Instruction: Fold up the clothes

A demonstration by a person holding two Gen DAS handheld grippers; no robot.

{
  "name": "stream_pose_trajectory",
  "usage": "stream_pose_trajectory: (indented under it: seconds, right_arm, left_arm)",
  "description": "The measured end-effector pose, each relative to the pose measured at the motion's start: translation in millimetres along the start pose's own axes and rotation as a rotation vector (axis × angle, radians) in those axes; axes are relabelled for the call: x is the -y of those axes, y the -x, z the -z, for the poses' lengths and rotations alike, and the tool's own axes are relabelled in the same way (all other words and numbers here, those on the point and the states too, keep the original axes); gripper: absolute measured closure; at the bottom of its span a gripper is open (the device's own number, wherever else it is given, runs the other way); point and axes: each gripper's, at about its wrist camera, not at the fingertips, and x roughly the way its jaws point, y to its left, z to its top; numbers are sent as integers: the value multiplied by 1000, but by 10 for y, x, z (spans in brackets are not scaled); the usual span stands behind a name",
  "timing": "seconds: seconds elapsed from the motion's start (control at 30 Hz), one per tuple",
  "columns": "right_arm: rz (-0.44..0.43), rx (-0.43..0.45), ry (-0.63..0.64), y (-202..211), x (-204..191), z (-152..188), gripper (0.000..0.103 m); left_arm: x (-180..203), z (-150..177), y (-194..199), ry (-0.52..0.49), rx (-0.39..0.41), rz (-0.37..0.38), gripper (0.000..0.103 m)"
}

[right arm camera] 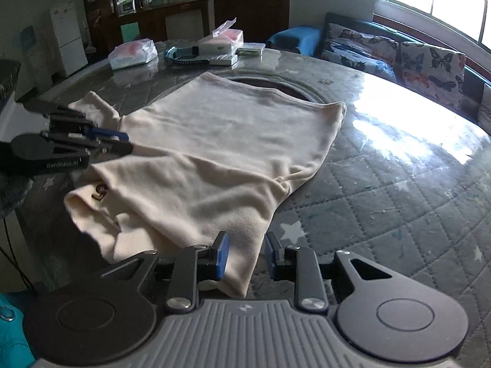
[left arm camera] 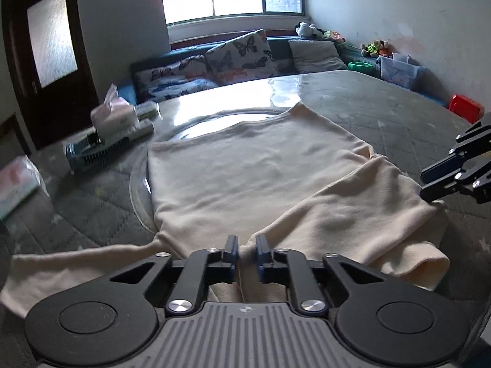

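A cream long-sleeved top (left arm camera: 245,168) (right arm camera: 227,141) lies flat on the quilted table cover (left arm camera: 383,113) (right arm camera: 383,214). One sleeve (left arm camera: 67,263) trails off to the left in the left wrist view. The other sleeve (left arm camera: 368,214) lies across the body, its cuff (left arm camera: 429,270) near the table's front edge. My left gripper (left arm camera: 247,250) (right arm camera: 124,142) is shut on a pinch of the top's near edge. My right gripper (right arm camera: 247,254) (left arm camera: 425,182) stands open at the top's side, with a fold of the cloth lying between its fingers and touching only the left pad (right arm camera: 223,256).
A glass turntable (left arm camera: 196,122) (right arm camera: 294,87) sits under the top. Tissue boxes (left arm camera: 115,116) (right arm camera: 219,43), a small fan (left arm camera: 92,153) and a plastic packet (right arm camera: 132,52) stand at the far side. A sofa with butterfly cushions (left arm camera: 239,55) (right arm camera: 429,64) runs under the window.
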Motion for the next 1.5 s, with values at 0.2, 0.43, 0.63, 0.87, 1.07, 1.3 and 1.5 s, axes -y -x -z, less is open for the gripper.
stream_pose_trajectory:
  seconds: [0.2, 0.43, 0.63, 0.87, 1.07, 1.3, 1.5]
  right_arm:
    - [-8, -10, -3, -39, 14, 26, 78]
    - [7, 12, 10, 22, 40, -50, 77]
    - [31, 48, 27, -128, 70, -242, 78]
    - [39, 46, 44, -394, 35, -350, 78]
    - [30, 44, 74, -271, -19, -330, 78]
    - [-37, 9, 160, -119, -322, -169, 78]
    - [-44, -9, 206, -149, -445, -216, 78]
  left_arm:
    - [-58, -107, 38, -32, 52, -79, 81]
    - [-370, -63, 35, 99, 2, -106, 80]
    - [-192, -71, 87, 98, 14, 32, 80]
    - [-84, -19, -151, 86, -39, 55, 79]
    - [-121, 71, 49, 78, -15, 55, 69]
    - [-39, 208, 202, 46, -14, 72, 69]
    - [-113, 280, 282, 62, -13, 38, 62]
